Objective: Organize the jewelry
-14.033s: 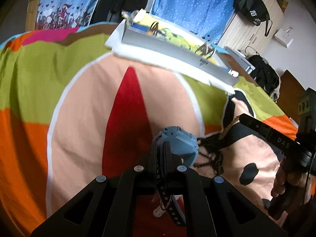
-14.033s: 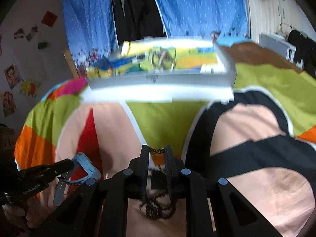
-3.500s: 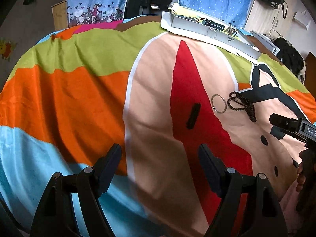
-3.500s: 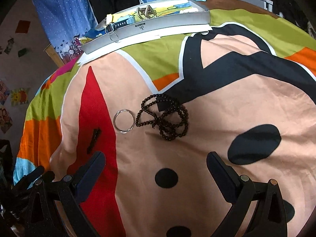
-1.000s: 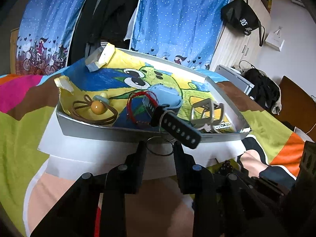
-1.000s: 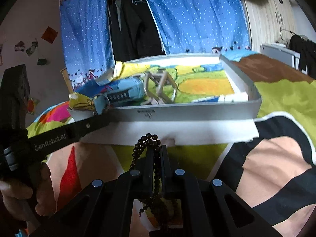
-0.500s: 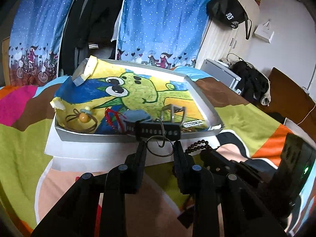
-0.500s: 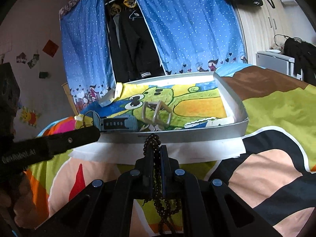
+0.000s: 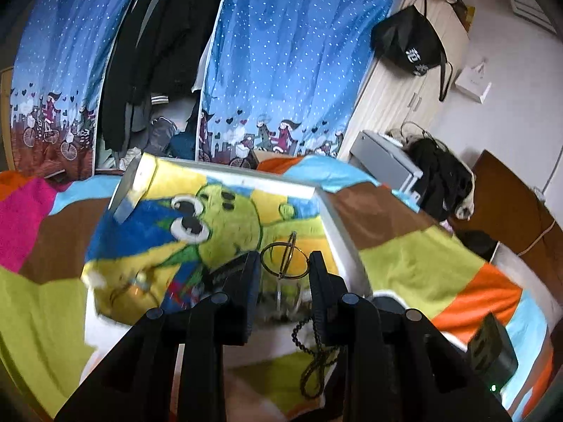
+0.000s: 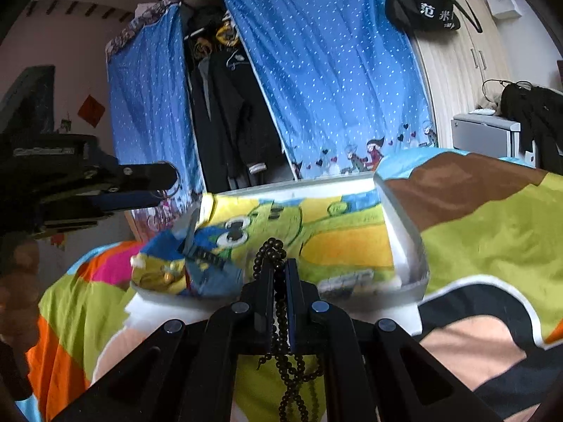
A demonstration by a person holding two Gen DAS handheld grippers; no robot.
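Two grippers hang above the near end of a shallow grey tray (image 9: 346, 232) that sits on a bed covered by a bright patchwork quilt (image 9: 415, 267). The left gripper (image 9: 285, 263) has its jaws part-way closed on a thin metal ring (image 9: 283, 258), which spans the gap between the two pads and stands over the tray's cartoon-printed lining (image 9: 225, 225). In the right wrist view the same ring (image 10: 171, 178) shows at the tip of the left gripper (image 10: 169, 176), raised well above the tray (image 10: 404, 242).

The right gripper (image 10: 278, 277) is closed tight on a string of dark beads (image 10: 271, 249); a loop of beads sticks up past the fingertips and the rest dangles below the jaws. From the left wrist view the hanging part of the beads (image 9: 313, 355) shows just beside the left gripper's right finger, over the tray's near edge.

Inside the tray, at its near-left end, lie a blue watch with a dark strap (image 10: 211, 263) and some smaller pieces that are too blurred to name. A white sheet (image 10: 165, 307) lies under the tray. Blue dotted curtains (image 10: 334, 81) and dark clothes (image 10: 225, 112) hang behind the bed, with a black bag (image 10: 422, 3) on the wardrobe to the right.
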